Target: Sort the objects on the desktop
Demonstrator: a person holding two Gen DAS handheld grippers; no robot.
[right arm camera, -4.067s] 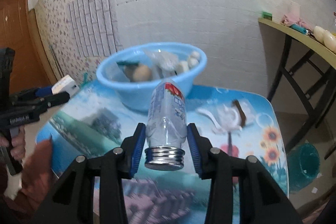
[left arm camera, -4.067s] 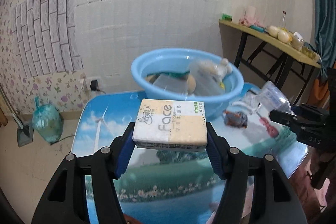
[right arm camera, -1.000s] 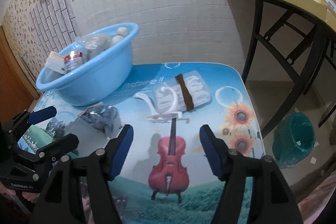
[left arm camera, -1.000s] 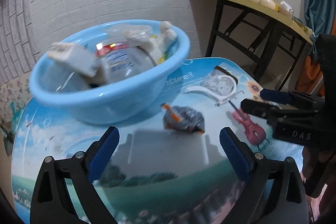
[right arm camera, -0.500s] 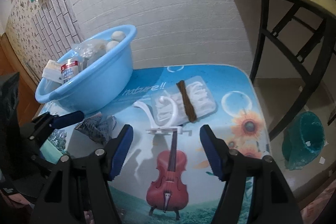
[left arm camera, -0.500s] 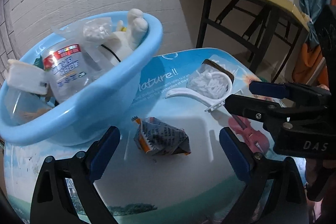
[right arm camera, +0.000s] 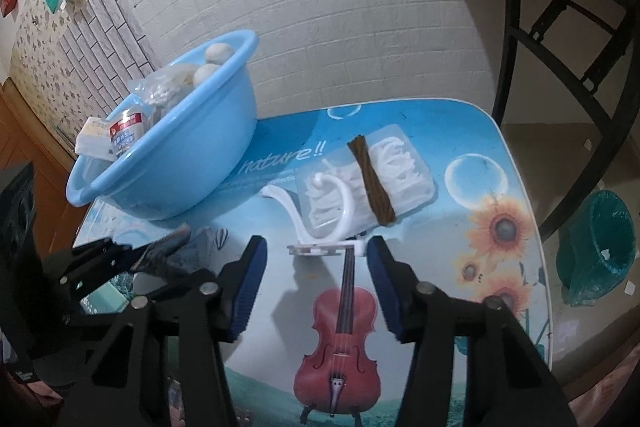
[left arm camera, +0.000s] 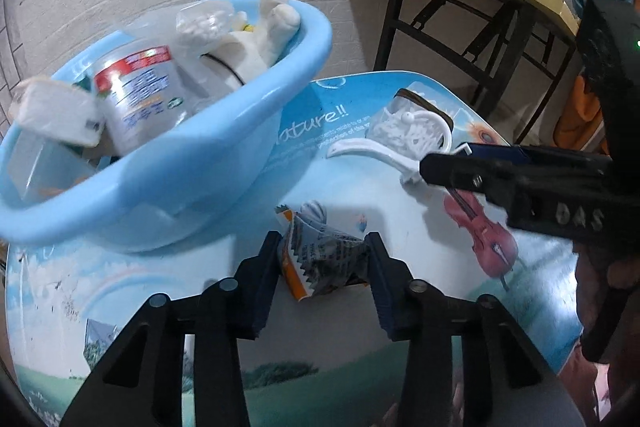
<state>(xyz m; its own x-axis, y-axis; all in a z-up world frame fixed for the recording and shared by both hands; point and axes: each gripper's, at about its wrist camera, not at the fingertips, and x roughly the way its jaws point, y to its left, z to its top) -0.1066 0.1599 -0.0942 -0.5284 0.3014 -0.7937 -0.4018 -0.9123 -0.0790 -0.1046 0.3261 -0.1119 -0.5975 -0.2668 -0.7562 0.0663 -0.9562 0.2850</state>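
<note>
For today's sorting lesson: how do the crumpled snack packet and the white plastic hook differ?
The crumpled snack packet is printed grey and orange; the white plastic hook is plain. The packet is soft and creased, the hook rigid and curved. The left tongs have just closed around the packet. Both lie on the table.

Basin (left arm camera: 208, 163): light blue, plain. Table top (right arm camera: 472, 155): sky-blue print with a red-brown violin (right arm camera: 340, 343), orange-yellow sunflowers (right arm camera: 500, 227), white lettering. Crumpled packet (left arm camera: 324, 259): grey-and-white print, orange edge. Hook (right arm camera: 320, 211): white. Clear pack (right arm camera: 404, 167), far right: white contents, brown band. Gripper pads (right arm camera: 248, 287): dark blue on black. Far wall (right arm camera: 340, 7): white brick pattern.
</note>
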